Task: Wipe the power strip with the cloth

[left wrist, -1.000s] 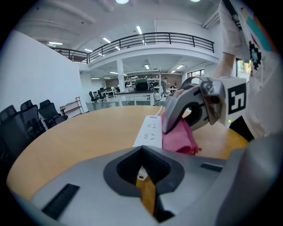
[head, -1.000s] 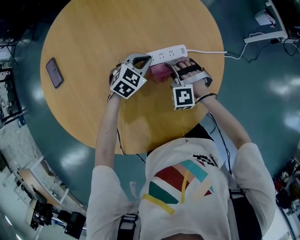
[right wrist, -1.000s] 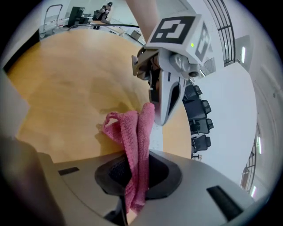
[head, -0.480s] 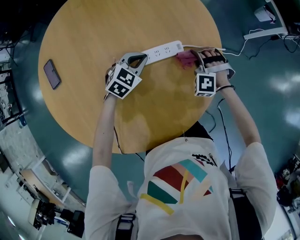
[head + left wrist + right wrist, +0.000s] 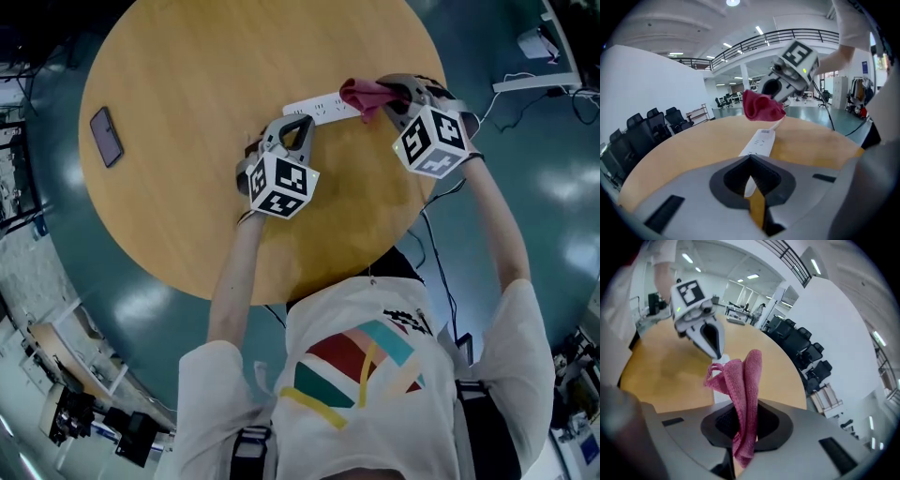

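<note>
A white power strip (image 5: 319,108) lies on the round wooden table (image 5: 187,187), far of centre. My right gripper (image 5: 384,92) is shut on a pink cloth (image 5: 361,93) and holds it lifted over the strip's right end. In the right gripper view the cloth (image 5: 740,385) hangs bunched out of the jaws, above the strip (image 5: 723,397). My left gripper (image 5: 298,125) is shut with nothing in it, tips at the strip's left end; whether they touch it I cannot tell. The left gripper view looks along the strip (image 5: 759,140) toward the cloth (image 5: 761,107).
A dark phone (image 5: 106,136) lies at the table's left side. The strip's white cable (image 5: 487,101) runs off the right edge to the floor. The person's body stands at the near edge. Office chairs (image 5: 642,131) stand beyond the table.
The right gripper has carried the cloth from the strip's middle to its right end and lifted it off. The left gripper has shifted a little to the right and turned.
</note>
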Demonstrator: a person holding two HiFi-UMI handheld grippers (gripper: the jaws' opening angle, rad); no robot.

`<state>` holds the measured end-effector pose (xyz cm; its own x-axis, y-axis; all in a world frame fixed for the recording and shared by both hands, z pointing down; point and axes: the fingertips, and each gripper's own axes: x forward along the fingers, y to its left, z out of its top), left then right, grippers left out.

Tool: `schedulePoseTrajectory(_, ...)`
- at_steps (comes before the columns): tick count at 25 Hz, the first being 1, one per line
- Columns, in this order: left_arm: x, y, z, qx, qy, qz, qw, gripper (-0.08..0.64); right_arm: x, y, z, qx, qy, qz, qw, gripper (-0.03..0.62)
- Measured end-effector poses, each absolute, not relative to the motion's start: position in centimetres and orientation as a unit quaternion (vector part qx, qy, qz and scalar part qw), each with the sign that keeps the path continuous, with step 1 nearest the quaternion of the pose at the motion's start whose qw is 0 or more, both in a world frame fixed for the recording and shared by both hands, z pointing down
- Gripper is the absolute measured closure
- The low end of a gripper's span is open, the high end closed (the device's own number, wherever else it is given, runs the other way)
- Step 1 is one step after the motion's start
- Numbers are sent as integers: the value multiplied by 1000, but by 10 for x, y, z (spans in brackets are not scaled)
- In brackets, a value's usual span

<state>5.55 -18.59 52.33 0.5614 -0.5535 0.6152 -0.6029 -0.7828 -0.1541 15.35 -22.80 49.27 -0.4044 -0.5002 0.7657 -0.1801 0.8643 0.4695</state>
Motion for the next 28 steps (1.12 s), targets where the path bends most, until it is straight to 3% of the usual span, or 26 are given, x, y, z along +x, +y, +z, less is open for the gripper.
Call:
schedulePoseTrajectory(5,53,-193,543,857,-389,320,105,518,75,-254,494,21,-879,-88,469,552)
schedulePoseTrajectory(11,32,-193,541,848,-393,349,67,518,-8,-266,513,-124,-844,-70,517,552)
schedulePoseTrajectory(19,13,-195,541,837,-418,342,85,518,-40,-245,537,-228,-803,2,550,553)
schedulePoseTrajectory(28,5,-199,542,838,-420,336,95,518,-52,-245,555,-235,-796,18,557,553)
